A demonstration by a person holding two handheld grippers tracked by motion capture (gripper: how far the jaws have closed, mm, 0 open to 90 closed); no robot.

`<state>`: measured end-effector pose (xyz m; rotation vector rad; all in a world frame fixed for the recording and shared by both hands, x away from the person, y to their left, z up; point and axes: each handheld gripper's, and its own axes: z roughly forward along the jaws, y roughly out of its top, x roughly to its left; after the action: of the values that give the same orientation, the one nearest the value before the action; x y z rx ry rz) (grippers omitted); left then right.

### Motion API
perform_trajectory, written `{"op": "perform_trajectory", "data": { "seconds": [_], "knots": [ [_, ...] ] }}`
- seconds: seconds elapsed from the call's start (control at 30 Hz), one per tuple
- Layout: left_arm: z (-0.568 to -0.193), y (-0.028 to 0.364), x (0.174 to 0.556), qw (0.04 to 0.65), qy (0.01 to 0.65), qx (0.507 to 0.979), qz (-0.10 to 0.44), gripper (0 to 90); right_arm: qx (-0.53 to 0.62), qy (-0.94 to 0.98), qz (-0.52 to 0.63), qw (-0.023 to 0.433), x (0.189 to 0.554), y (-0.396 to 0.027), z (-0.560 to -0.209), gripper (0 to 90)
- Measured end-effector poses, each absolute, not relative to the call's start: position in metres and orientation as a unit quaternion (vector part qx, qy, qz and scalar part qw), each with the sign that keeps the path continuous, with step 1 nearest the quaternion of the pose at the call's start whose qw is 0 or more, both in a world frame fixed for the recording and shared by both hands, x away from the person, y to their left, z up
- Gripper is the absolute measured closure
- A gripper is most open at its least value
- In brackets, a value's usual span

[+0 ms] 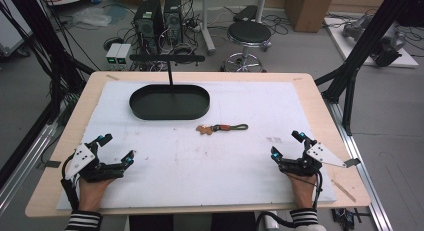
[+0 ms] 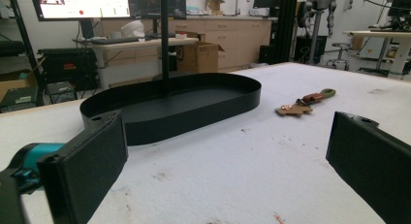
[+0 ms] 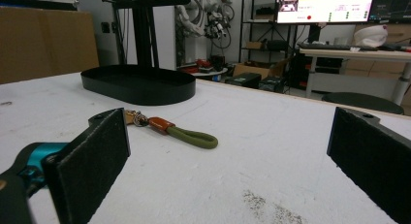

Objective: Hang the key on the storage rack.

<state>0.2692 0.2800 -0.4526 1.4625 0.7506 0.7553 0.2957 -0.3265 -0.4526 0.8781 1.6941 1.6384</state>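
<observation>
A cluttered lab with computer towers (image 1: 157, 18) and a stool (image 1: 248, 36) surrounds the white-covered surface (image 1: 200, 161). A black oval tray (image 1: 169, 102) sits far-centre, a keychain (image 1: 221, 127) just before it. Left gripper (image 1: 116, 150) and right gripper (image 1: 286, 145) rest apart, jaws released.

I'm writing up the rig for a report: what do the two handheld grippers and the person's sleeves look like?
Both the left gripper and the right gripper are black frames with teal accents near the tips of flat, black, rectangular padded jaws. Each carries a grey three-cornered plate with dark dots on top. A black cable trails from each. The sleeves are black-and-white striped.
</observation>
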Motion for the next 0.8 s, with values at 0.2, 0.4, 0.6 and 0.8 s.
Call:
{"op": "perform_trajectory", "data": {
  "seconds": [0.2,0.4,0.6,0.8],
  "knots": [
    [-0.4527,0.2793,0.2689,0.616,0.328,0.634,0.331,1.7,0.331,0.641,0.618,0.312,0.2956,-0.3263,-0.4525,0.5],
    [-0.4528,0.2800,0.2689,0.619,0.333,0.630,0.330,1.7,0.329,0.642,0.618,0.313,0.2958,-0.3264,-0.4525,0.6],
    [-0.4528,0.2796,0.2686,0.618,0.331,0.631,0.332,1.7,0.331,0.641,0.618,0.312,0.2954,-0.3264,-0.4525,0.6],
    [-0.4530,0.2803,0.2681,0.620,0.330,0.628,0.334,1.7,0.332,0.638,0.619,0.315,0.2959,-0.3268,-0.4522,0.6]
  ]
}}
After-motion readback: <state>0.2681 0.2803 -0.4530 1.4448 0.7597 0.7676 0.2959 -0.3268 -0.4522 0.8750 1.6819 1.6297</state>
